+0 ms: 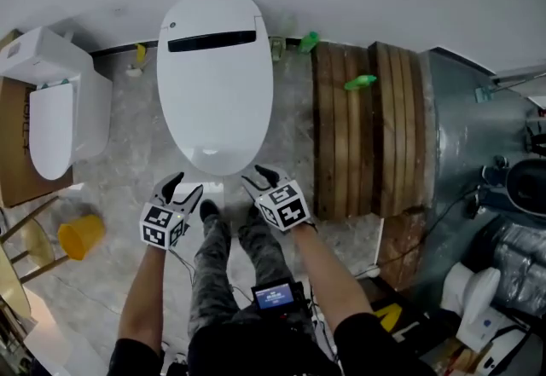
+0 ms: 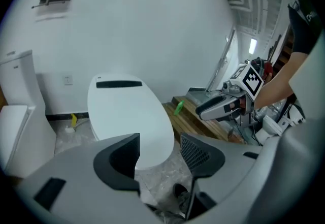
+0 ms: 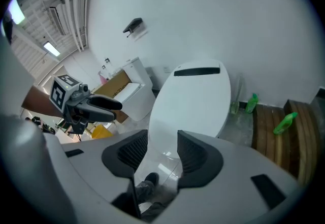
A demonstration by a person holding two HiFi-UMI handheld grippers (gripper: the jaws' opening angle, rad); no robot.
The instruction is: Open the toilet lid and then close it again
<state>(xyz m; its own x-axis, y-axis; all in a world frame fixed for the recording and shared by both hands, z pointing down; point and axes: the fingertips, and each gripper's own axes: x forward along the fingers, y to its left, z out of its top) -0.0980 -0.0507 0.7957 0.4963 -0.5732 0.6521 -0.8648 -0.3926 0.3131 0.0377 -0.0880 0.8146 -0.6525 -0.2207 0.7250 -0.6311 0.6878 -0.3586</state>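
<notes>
Cardboard (image 1: 12,174) partly behind second toilet (image 1: 53,123)

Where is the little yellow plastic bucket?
In the head view, the yellow plastic bucket sits on the floor at the left, just below the smaller white toilet and left of the left gripper.

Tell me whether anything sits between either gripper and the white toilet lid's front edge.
Nothing visible does. The left gripper and right gripper, jaws apart and empty, hang close to the front rim of the closed white oval toilet lid.
</notes>
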